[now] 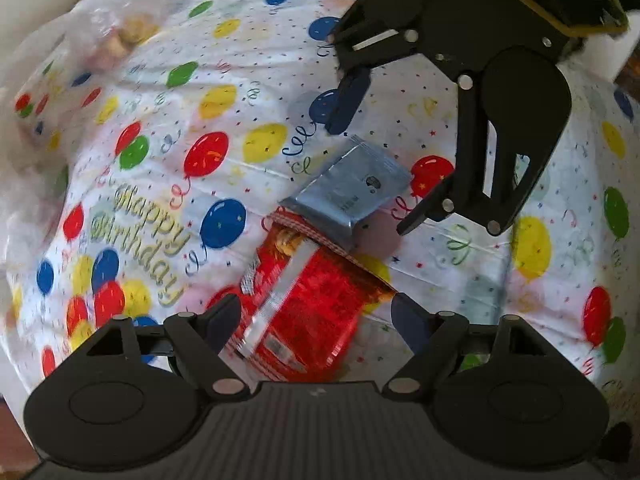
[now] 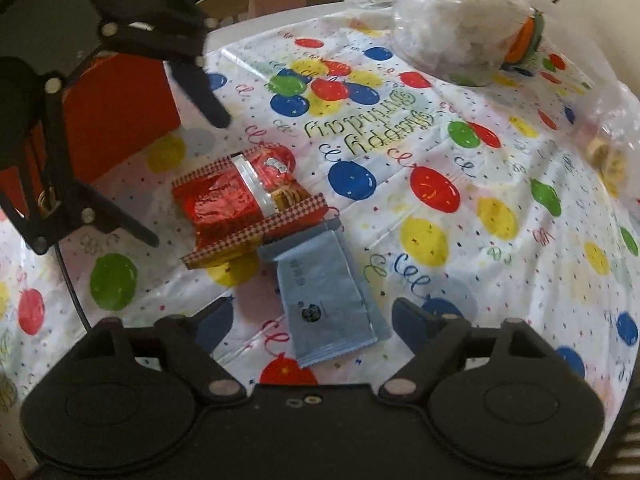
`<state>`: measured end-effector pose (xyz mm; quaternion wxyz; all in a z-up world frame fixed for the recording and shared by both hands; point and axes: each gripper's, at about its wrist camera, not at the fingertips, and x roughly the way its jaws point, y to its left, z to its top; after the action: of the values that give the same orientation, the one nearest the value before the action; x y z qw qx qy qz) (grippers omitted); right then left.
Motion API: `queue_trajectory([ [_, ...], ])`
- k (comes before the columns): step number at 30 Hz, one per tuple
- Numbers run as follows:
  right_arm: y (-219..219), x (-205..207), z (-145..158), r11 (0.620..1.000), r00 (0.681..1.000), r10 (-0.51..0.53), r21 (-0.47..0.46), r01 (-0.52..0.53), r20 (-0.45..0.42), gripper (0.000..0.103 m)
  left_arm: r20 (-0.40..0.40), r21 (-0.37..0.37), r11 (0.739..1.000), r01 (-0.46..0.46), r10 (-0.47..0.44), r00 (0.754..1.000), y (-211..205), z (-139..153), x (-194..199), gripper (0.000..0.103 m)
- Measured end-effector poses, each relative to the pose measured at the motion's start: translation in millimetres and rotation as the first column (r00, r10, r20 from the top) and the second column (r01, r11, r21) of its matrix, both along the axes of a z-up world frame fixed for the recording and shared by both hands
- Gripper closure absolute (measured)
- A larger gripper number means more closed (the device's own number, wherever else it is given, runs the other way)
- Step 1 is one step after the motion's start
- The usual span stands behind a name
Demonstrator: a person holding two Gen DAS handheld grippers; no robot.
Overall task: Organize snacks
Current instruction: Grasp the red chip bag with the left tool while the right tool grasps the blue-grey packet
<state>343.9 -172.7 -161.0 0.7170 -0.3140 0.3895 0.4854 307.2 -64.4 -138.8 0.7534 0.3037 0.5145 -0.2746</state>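
Note:
A red snack packet (image 1: 304, 304) lies on the balloon tablecloth, its far end touching a grey-blue packet (image 1: 352, 188). My left gripper (image 1: 316, 320) is open with its fingers on either side of the red packet's near end. My right gripper (image 1: 370, 178) is open above the grey-blue packet. In the right wrist view the grey-blue packet (image 2: 328, 296) lies between my open right gripper's (image 2: 316, 320) fingers, the red packet (image 2: 244, 204) beyond it, and the left gripper (image 2: 188, 180) hovers open at the left.
A clear plastic bag of snacks (image 1: 120, 28) lies at the far left of the table. A clear bag with white contents (image 2: 460, 20) and another bag with biscuits (image 2: 608, 136) sit at the far side. A red box (image 2: 116, 116) stands at left.

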Motion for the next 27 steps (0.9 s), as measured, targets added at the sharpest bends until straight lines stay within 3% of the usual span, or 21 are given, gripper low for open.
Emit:
queue_trajectory([
  [6,10.9,10.8,-11.2,0.998,0.998,0.063,-0.03,-0.064,-0.023,0.025,-0.06,0.009,0.999,0.041,-0.04,0.997,-0.4,-16.1,14.5,0.021],
  [17,20.4,14.6,-21.7,0.995,0.995,0.095,-0.01,-0.095,-0.033,0.029,-0.034,0.001,0.999,0.047,-0.047,0.998,-6.5,-26.7,26.9,0.021],
  [27,7.7,9.9,-16.3,0.996,0.994,0.086,0.017,-0.085,-0.066,0.047,-0.06,-0.031,0.997,-0.068,0.066,0.996,-3.5,-34.1,39.0,0.021],
])
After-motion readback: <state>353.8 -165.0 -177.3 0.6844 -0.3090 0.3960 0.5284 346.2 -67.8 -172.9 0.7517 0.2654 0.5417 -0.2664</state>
